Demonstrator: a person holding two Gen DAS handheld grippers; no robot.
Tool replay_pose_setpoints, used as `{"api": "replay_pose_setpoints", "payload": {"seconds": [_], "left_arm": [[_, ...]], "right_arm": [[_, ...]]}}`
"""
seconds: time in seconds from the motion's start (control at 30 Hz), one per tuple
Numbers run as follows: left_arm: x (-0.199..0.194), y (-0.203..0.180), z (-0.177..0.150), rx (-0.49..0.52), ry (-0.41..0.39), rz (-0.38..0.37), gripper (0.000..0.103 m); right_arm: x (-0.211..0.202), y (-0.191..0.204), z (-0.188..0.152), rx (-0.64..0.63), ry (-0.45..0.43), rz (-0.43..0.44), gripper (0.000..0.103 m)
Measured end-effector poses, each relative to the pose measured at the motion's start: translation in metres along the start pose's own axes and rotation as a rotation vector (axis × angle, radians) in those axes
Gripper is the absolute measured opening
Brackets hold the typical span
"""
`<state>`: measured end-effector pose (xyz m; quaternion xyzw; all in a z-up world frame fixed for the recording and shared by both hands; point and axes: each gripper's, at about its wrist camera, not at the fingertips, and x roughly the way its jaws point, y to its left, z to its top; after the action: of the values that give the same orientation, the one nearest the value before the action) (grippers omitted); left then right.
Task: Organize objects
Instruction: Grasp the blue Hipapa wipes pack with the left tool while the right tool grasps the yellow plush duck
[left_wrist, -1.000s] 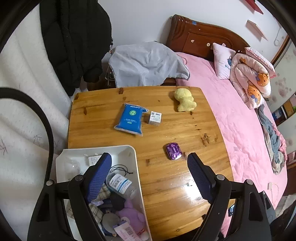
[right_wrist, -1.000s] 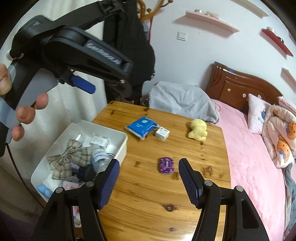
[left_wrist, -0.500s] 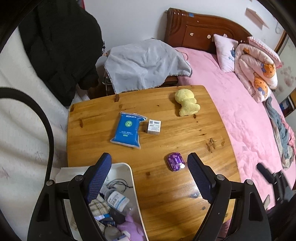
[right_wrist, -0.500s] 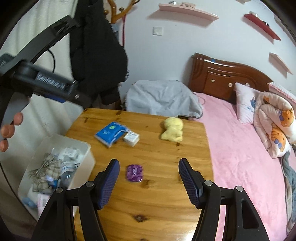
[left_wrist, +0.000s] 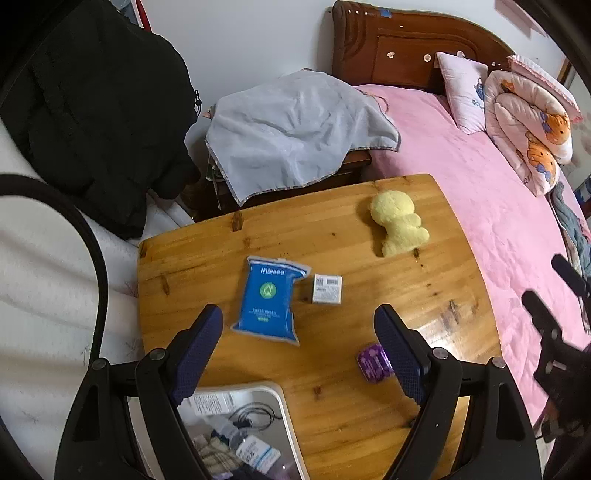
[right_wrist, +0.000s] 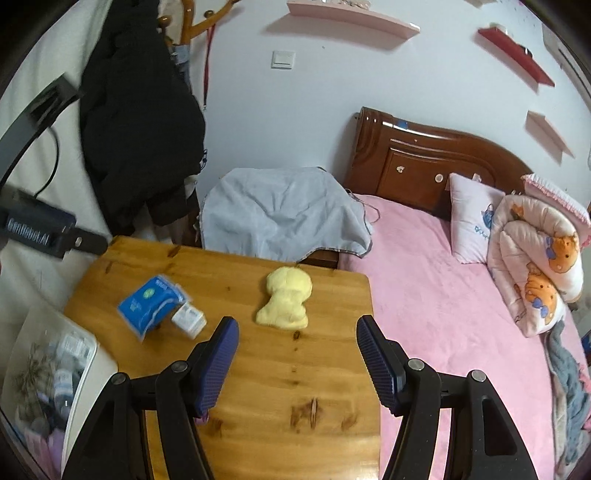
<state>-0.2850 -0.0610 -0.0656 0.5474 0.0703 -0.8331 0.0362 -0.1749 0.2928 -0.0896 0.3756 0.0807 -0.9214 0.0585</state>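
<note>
Two handheld grippers hang over a varnished wooden worktop (left_wrist: 332, 236) beside a bed with a pink cover (right_wrist: 436, 280), each with its jaws spread wide apart and gripping nothing. Between the blue-padded jaws of the left gripper (left_wrist: 299, 347) lie a blue plastic tissue pack (left_wrist: 271, 301) and, just to its right, a small white cardboard box (left_wrist: 327, 289). A small purple oval case (left_wrist: 373, 363) sits at the near right, partly hidden behind the right jaw. A yellow plush toy (left_wrist: 399, 223) rests toward the far right corner of the worktop, well apart from the rest. A white plastic bin (left_wrist: 284, 413) filled with small items, among them a labelled bottle and a black cord, stands at the near left edge. From the right gripper (right_wrist: 297, 352), the plush toy lies just beyond the open jaws. A grey cloth (right_wrist: 280, 212) is draped over furniture behind the worktop, and a black coat (right_wrist: 144, 122) hangs at the far left.
</note>
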Motion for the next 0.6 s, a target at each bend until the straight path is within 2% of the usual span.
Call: {"api": "replay_pose_setpoints", "payload": {"seconds": [0.23,0.43,0.6], "left_arm": [[0.041,0.009,0.018,0.019,0.064,0.002,0.086],[0.100,0.014,0.018,0.064,0.194,-0.007,0.086],[0.151,0.015,0.008,0.092,0.303,-0.013,0.086]], "right_arm": [[0.060,-0.018,0.034,0.059,0.046,0.055,0.067],[0.126,-0.026,0.047,0.134,0.141,0.118,0.067],[0.181,-0.023,0.041,0.180,0.229,0.135,0.067]]}}
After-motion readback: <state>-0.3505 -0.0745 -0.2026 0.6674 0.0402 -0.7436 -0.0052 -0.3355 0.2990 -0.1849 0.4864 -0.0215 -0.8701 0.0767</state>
